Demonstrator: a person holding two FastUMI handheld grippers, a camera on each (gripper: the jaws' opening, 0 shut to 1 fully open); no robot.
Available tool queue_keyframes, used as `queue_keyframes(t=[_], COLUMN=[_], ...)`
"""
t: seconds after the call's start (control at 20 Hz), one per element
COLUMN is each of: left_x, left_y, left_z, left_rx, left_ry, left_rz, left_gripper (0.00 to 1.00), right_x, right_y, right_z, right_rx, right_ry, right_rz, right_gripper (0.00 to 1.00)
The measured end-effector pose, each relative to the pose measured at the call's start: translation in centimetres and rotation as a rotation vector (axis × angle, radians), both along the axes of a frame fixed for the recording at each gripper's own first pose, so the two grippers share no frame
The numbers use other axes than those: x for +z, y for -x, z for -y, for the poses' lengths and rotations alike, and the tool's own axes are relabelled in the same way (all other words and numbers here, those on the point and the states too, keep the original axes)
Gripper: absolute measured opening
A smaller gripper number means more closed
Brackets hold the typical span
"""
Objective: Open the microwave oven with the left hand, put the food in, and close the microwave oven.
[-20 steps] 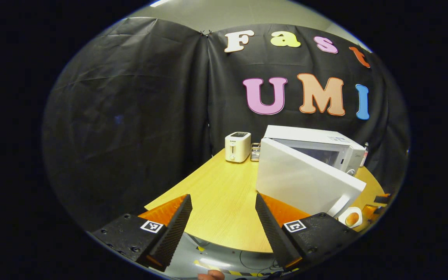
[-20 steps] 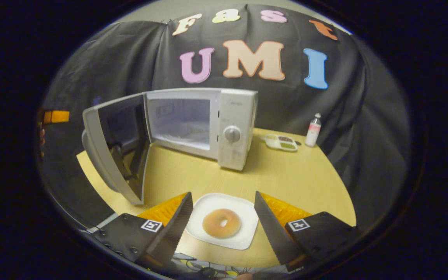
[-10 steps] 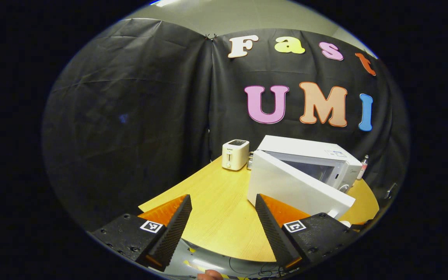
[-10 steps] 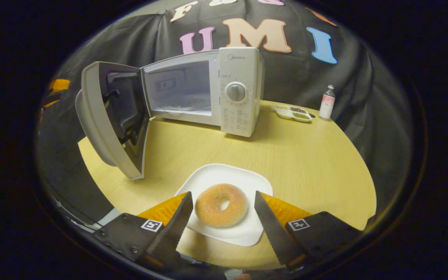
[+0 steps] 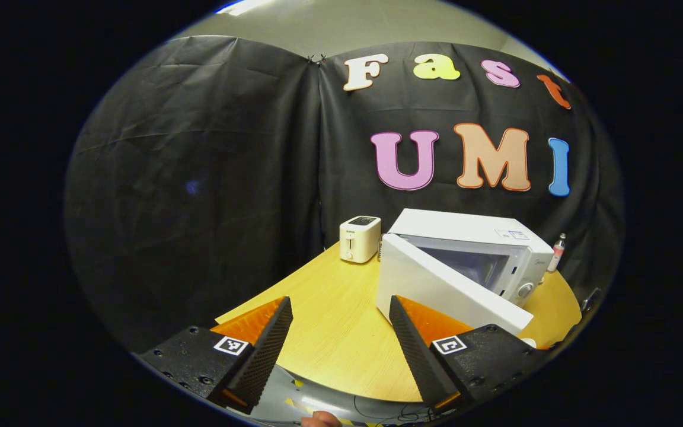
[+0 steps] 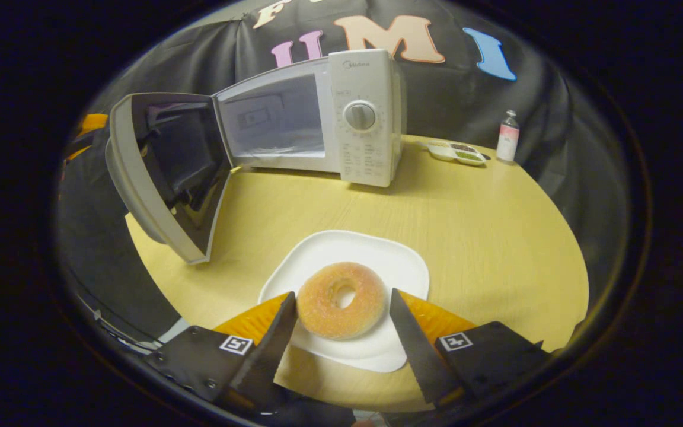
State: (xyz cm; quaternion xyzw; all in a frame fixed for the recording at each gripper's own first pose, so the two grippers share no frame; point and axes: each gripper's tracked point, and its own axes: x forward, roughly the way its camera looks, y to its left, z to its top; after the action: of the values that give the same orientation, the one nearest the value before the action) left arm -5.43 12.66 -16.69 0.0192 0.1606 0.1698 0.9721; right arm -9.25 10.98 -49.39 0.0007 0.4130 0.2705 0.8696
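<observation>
A sugared doughnut (image 6: 341, 299) lies on a white square plate (image 6: 377, 249) near the front of the round table. My right gripper (image 6: 341, 295) is open, low over the plate, with one finger on each side of the doughnut. The white microwave (image 6: 365, 112) stands behind with its door (image 6: 163, 172) swung wide to the left and its cavity empty. In the left gripper view, my left gripper (image 5: 340, 301) is open and holds nothing, back from the table edge, left of the microwave (image 5: 472, 237) and its open door (image 5: 436, 284).
The yellow wooden table (image 6: 466, 225) has bare room between the plate and the microwave. A small dish (image 6: 457, 151) and a bottle (image 6: 507, 136) stand at the back right. A white toaster (image 5: 359, 237) sits left of the microwave.
My right gripper has come down and forward, so the doughnut now sits between its fingers. The left gripper view has shifted slightly; the door stays open.
</observation>
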Motion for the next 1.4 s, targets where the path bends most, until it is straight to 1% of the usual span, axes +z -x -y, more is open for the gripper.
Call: queue_keyframes(t=[0.05,0.15,0.2,0.3,0.35,0.5,0.55,0.6,0.65,0.75,0.8,0.85,0.95,1.0,1.15,1.3,1.4], left_x=[-0.2,0.3,0.4,0.8,0.8,1.4,1.1,1.0,1.4,1.4,1.3,1.1,0.7,0.6,-0.1,-0.6,-0.6], left_y=[0.2,0.3,0.2,-0.6,-1.1,-3.3,-4.1,-4.7,-5.3,-6.4,-7.0,-7.4,-8.3,-8.6,-9.5,-10.0,-10.4], left_z=[-0.2,-0.4,-0.6,-0.6,-0.6,0.0,-0.1,-0.3,-0.5,-0.6,-0.5,-0.5,-0.4,-0.3,-0.6,-1.5,-2.3], left_rx=[0.008,0.009,0.005,-0.019,-0.037,-0.128,-0.152,-0.171,-0.189,-0.22,-0.238,-0.253,-0.283,-0.294,-0.316,-0.317,-0.316], left_ry=[-0.001,-0.012,-0.017,-0.022,-0.023,0.001,0.006,0.006,0.001,-0.002,-0.003,-0.005,-0.005,-0.003,0.009,0.008,0.002], left_rz=[-0.006,-0.002,0.0,0.008,0.012,0.053,0.049,0.048,0.06,0.064,0.062,0.056,0.05,0.05,0.04,0.029,0.029], left_gripper=[0.97,0.97,0.97,0.96,0.96,0.97,0.95,0.96,0.97,0.95,0.95,0.96,0.95,0.97,0.96,0.95,0.95], right_x=[0.1,0.0,0.0,-0.2,-0.2,-0.3,-0.3,-0.3,-0.4,-0.2,0.2,0.7,1.8,2.6,4.9,7.0,8.3], right_y=[0.4,0.3,0.1,-0.1,-0.2,-0.4,-0.5,-0.5,-0.4,-0.6,-0.8,-1.1,-2.3,-3.2,-5.8,-8.7,-10.3], right_z=[0.4,0.5,0.5,0.6,0.6,0.2,0.4,0.5,0.4,0.4,0.2,-0.1,-1.1,-1.8,-4.9,-8.1,-10.6], right_rx=[0.003,-0.002,-0.008,-0.025,-0.033,-0.05,-0.065,-0.093,-0.114,-0.136,-0.149,-0.164,-0.189,-0.205,-0.254,-0.289,-0.311], right_ry=[-0.005,-0.01,-0.003,0.001,0.005,0.022,0.036,0.039,0.036,0.044,0.035,0.02,-0.013,-0.039,-0.135,-0.222,-0.295], right_rz=[-0.005,-0.012,-0.009,-0.02,-0.027,-0.039,-0.043,-0.055,-0.074,-0.082,-0.087,-0.092,-0.098,-0.097,-0.105,-0.085,-0.091], right_gripper=[0.8,0.81,0.87,0.72,0.72,0.72,0.72,0.78,0.56,0.56,0.63,0.56,0.56,0.56,0.56,0.56,0.56])
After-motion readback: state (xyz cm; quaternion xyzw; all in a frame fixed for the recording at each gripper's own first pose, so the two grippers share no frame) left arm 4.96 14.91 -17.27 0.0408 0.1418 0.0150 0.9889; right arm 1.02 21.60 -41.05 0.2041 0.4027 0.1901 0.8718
